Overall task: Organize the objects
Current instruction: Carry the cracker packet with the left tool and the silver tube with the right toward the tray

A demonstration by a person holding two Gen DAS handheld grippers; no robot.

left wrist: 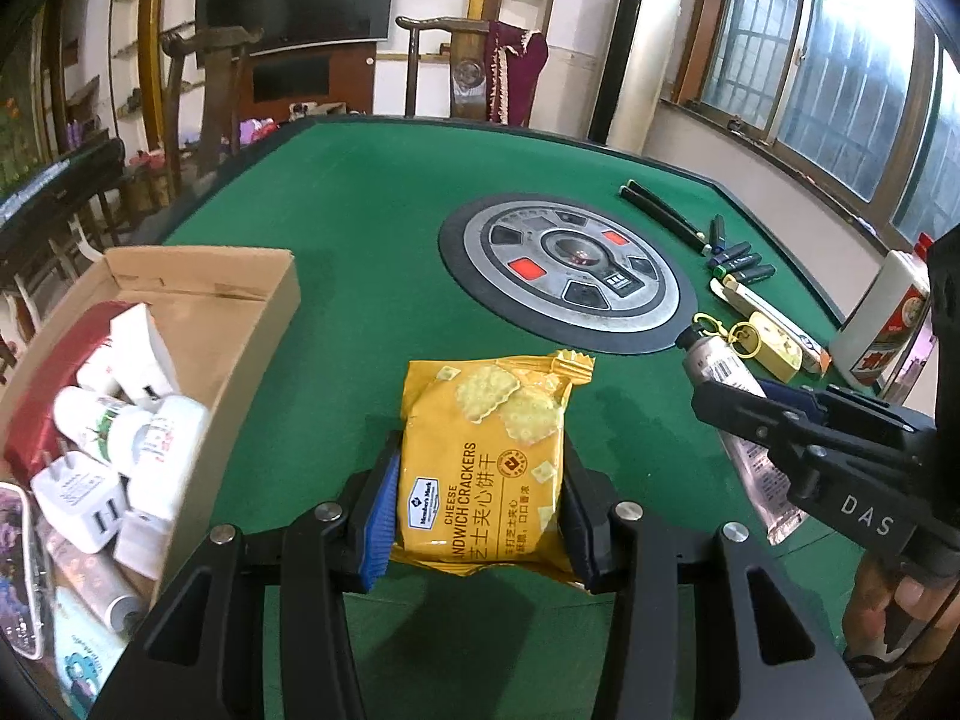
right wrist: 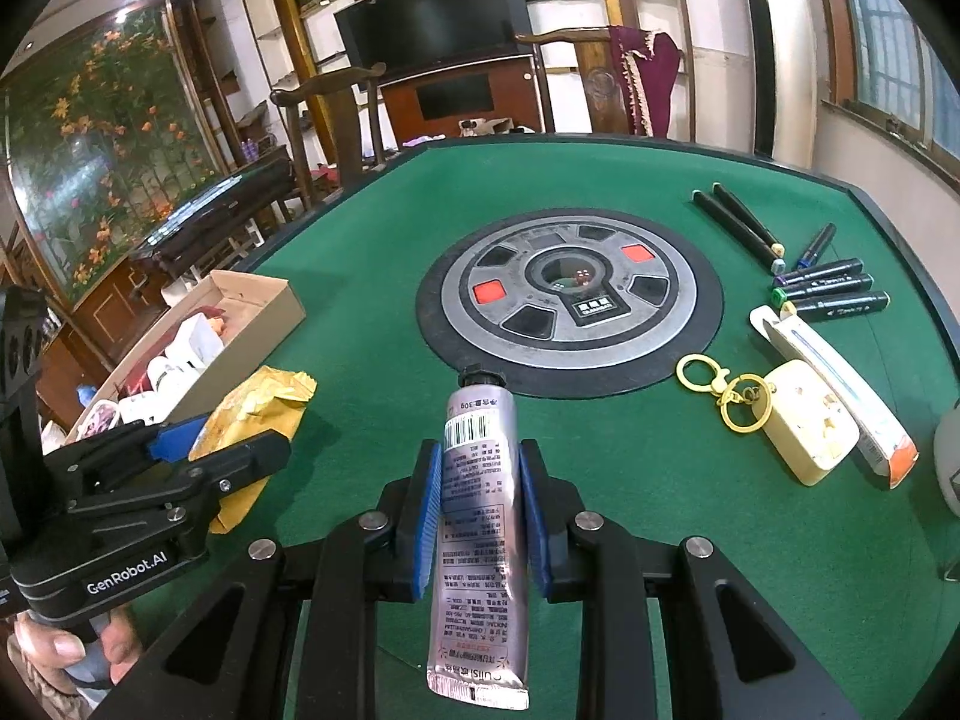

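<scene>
Gripping a yellow cracker packet (left wrist: 486,462) between its blue pads, the left tool (left wrist: 480,516) holds it just above the green bench (left wrist: 360,210), right next to the cardboard box (left wrist: 264,324) stuffed with chargers and tubes. The right tool (right wrist: 483,516) is clamped on a silver cream tube (right wrist: 480,516). Markers (right wrist: 834,288) and a keychain (right wrist: 720,390) lie off to the right.

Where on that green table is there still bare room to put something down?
Bare felt lies between the cardboard box and the round centre panel, and along the far edge beyond the panel. The right side is crowded: markers, a yellow keyring and boxes. The cardboard box is nearly full.
</scene>
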